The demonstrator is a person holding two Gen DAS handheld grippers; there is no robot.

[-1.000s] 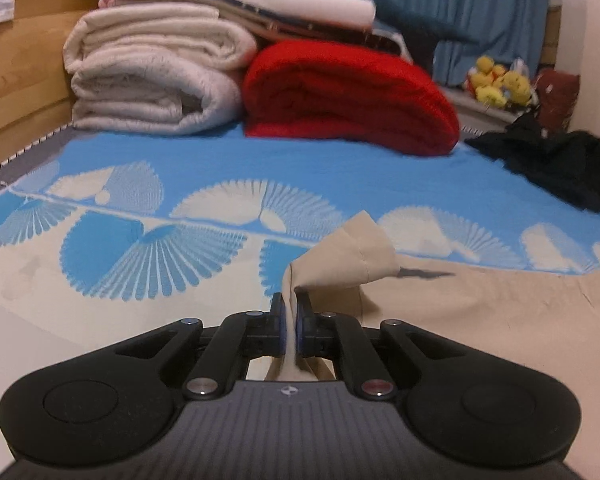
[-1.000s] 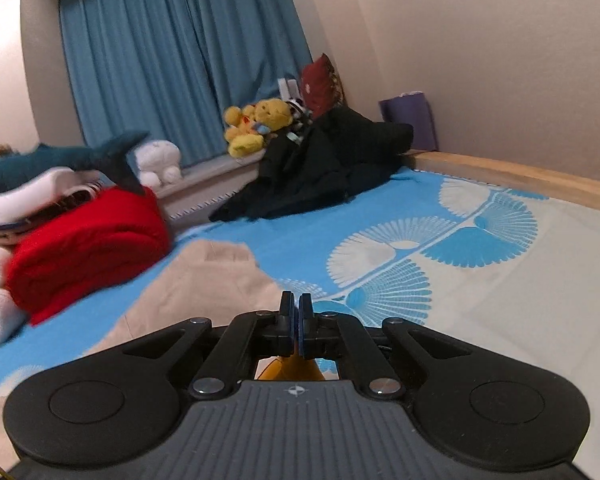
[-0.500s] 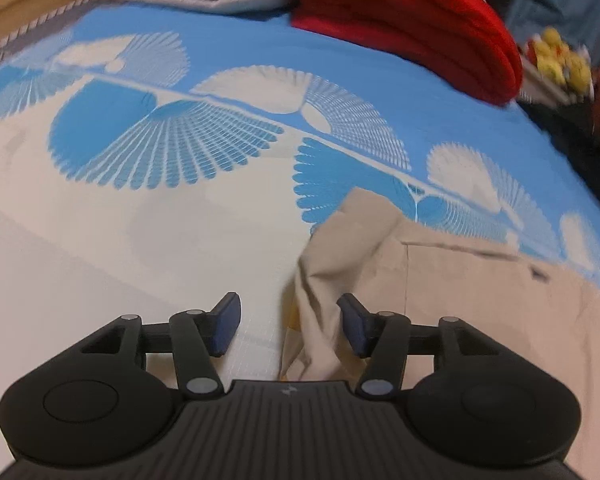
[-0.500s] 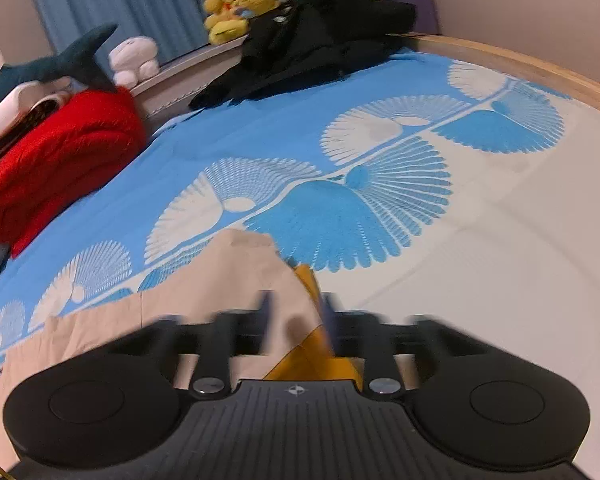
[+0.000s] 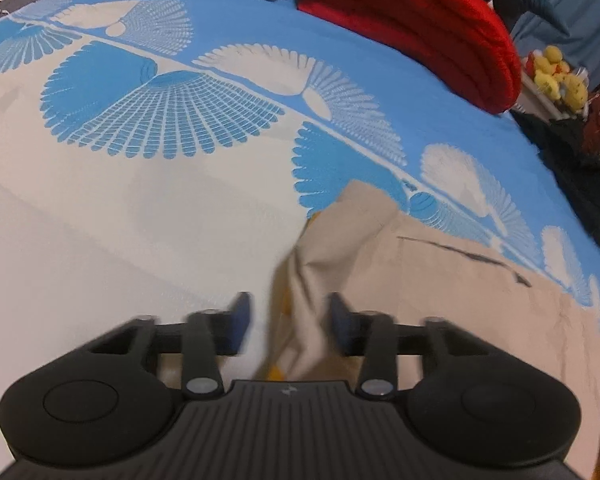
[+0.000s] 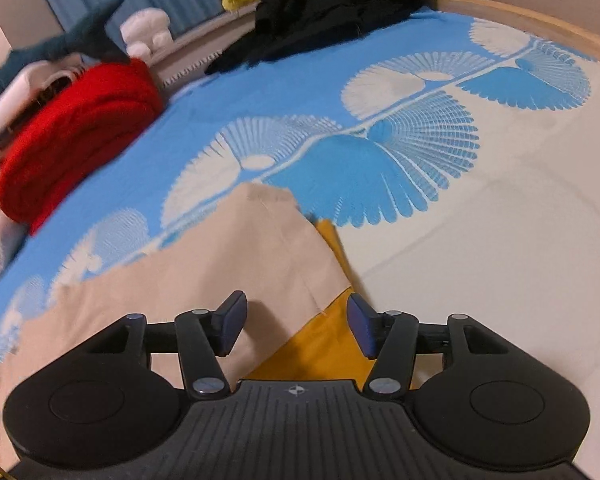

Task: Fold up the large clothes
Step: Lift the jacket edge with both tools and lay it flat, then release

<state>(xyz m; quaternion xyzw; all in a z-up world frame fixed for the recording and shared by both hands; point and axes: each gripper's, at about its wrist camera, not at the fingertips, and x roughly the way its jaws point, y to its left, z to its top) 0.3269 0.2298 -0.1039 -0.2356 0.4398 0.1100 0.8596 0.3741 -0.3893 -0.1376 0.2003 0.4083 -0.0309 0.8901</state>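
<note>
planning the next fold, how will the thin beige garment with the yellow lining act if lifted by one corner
The thin beige garment with the yellow lining is probably floppy: its corner near the left gripper already bunches into soft creases. It lies flat on the blue and white patterned bedspread, so it is likely light and would drape. Its layers may slide apart, since the lining shows at the edge.

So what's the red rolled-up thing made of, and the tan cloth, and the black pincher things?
The red bundle looks like thick, fuzzy knit or fleece: its folds are plump and ribbed. The tan garment seems thin, smooth woven cloth, probably cotton, since it lies flat with sharp creases. The right gripper looks like matte black hard plastic, with ridged grooves and shiny round metal pins.
</note>
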